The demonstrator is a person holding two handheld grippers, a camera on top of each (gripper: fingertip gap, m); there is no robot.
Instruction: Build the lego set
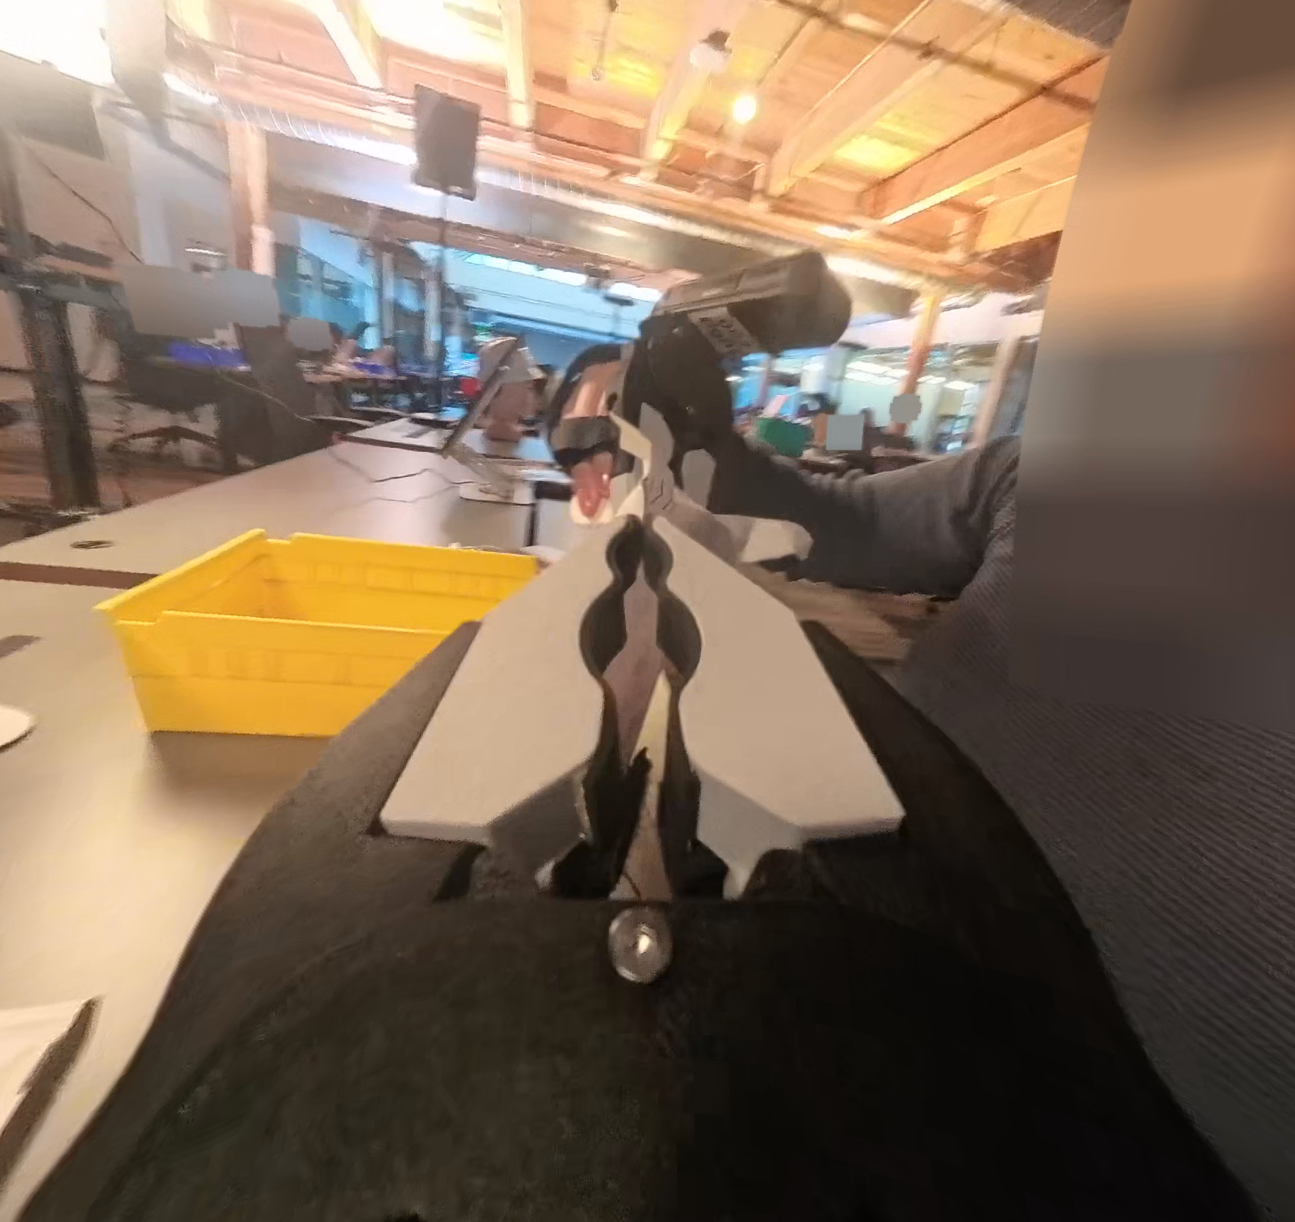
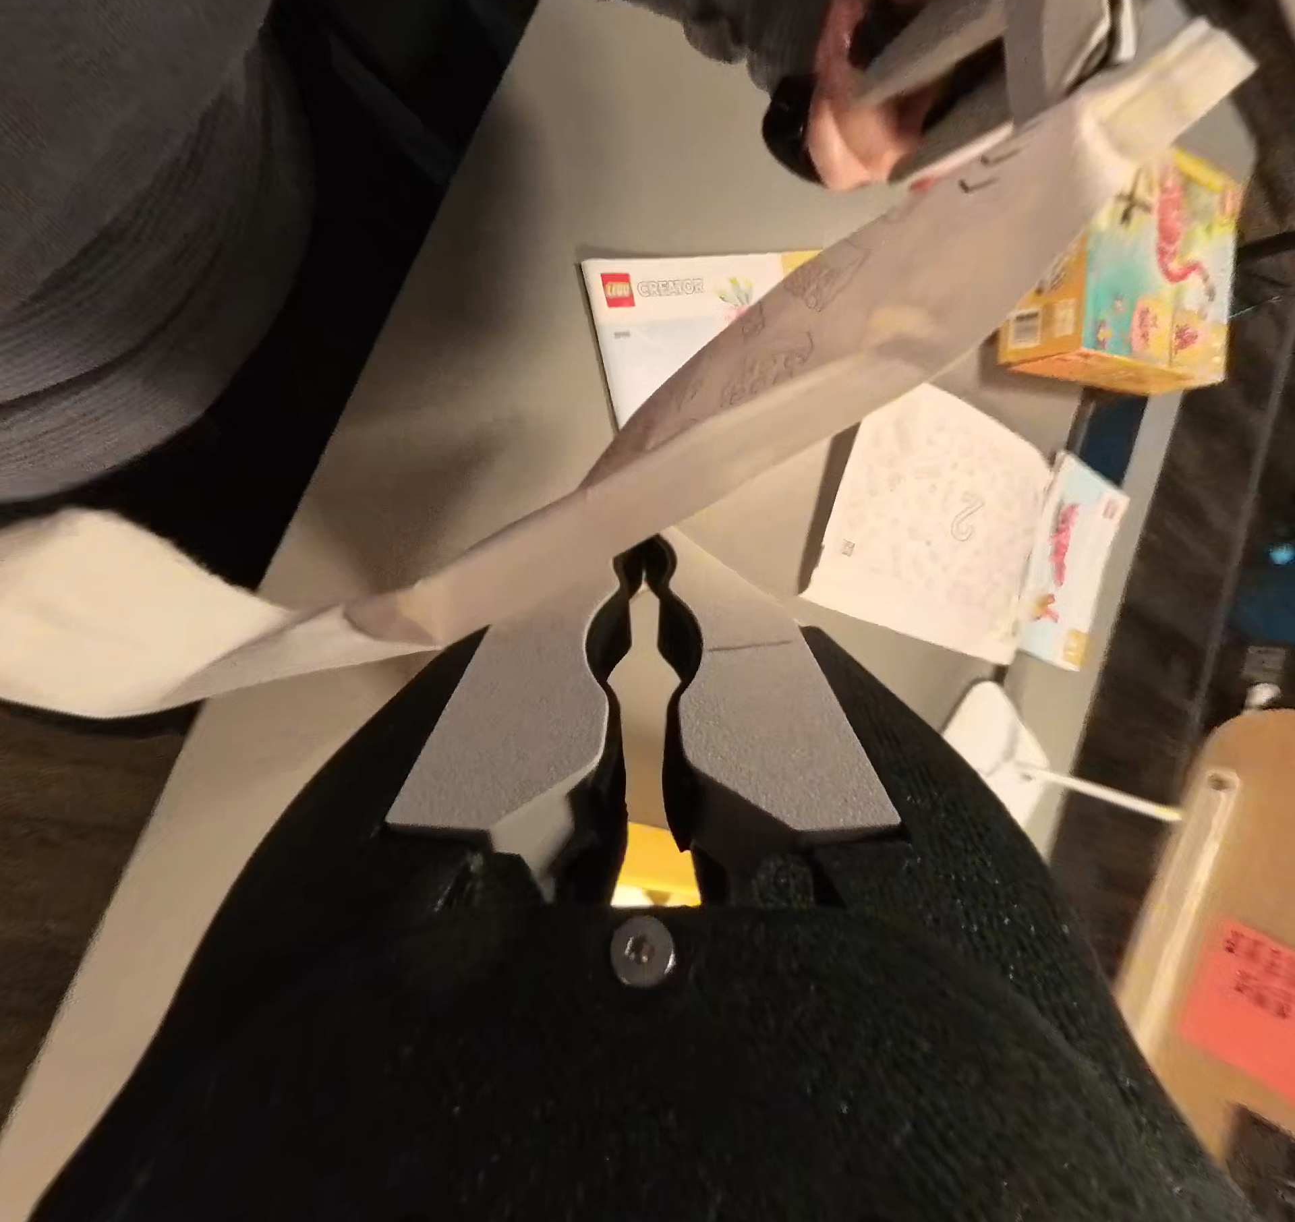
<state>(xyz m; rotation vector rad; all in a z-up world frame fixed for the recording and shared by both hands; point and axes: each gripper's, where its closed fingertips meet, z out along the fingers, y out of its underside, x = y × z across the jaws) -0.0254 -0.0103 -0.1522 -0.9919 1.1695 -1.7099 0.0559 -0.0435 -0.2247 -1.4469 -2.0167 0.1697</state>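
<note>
A white paper bag (image 2: pixel 771 375) printed with brick outlines stretches in the air above the table, from lower left to upper right in the right wrist view. My right gripper (image 2: pixel 645 554) is shut on its lower edge. My left gripper (image 2: pixel 939 165) is held by a hand at the upper right and is shut on the bag's far end. In the left wrist view, my left gripper (image 1: pixel 641 523) has its tips closed on the bag (image 1: pixel 743 537). The right gripper (image 1: pixel 648 481) is just beyond it. The bag's contents are hidden.
A yellow bin (image 1: pixel 294 635) stands on the grey table (image 1: pixel 140 803) to the left. An instruction booklet (image 2: pixel 666 319), a second white numbered bag (image 2: pixel 932 523), a second booklet (image 2: pixel 1072 572) and the set's colourful box (image 2: pixel 1135 291) lie below. A person's grey sweater (image 2: pixel 140 207) is close by. The gap from one gripper's tips to the other's is roughly 12 centimetres.
</note>
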